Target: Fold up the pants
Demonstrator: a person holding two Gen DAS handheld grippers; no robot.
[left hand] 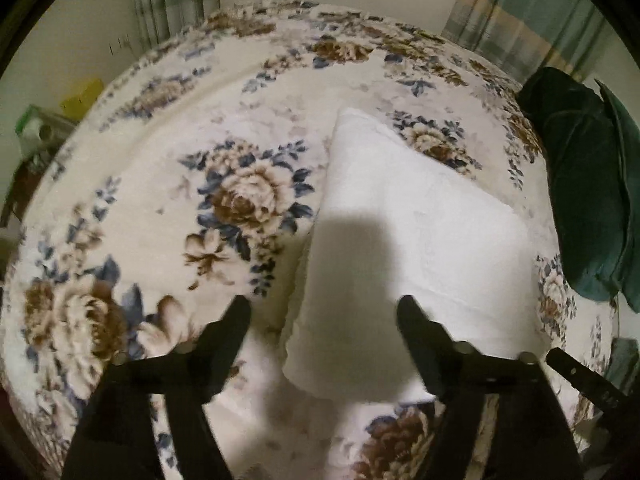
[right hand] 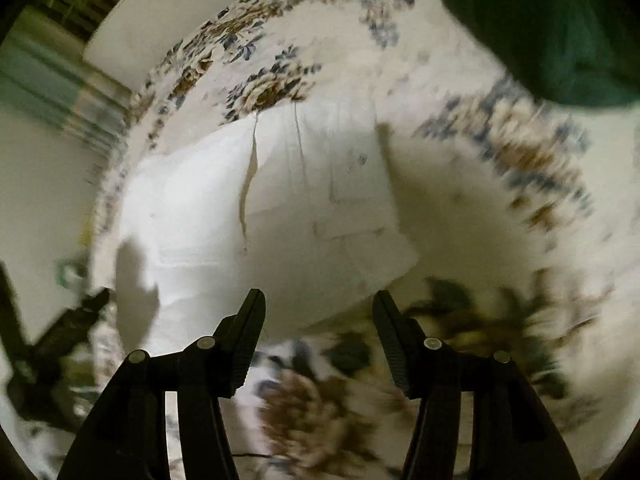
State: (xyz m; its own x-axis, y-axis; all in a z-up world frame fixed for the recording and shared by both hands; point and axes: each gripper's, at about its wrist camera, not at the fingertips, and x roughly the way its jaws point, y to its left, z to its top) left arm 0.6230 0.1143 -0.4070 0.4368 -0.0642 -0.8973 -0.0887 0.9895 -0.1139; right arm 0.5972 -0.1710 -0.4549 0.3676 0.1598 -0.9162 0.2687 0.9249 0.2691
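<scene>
White pants [left hand: 420, 240] lie folded into a flat oblong on the floral bedspread [left hand: 168, 168]. My left gripper [left hand: 324, 308] is open and empty, hovering over the near end of the pants, its shadow falling on them. In the right wrist view the pants [right hand: 288, 208] show pockets and a seam. My right gripper [right hand: 318, 300] is open and empty, just above their near edge. The other gripper shows at the left edge of the right wrist view [right hand: 60, 332], and at the lower right of the left wrist view [left hand: 580, 376].
A dark green garment [left hand: 588, 184] lies on the right side of the bed; it also fills the top right of the right wrist view [right hand: 560, 20]. Striped curtains [left hand: 520, 20] hang behind the bed. Yellow and green items [left hand: 80, 96] sit beyond its left edge.
</scene>
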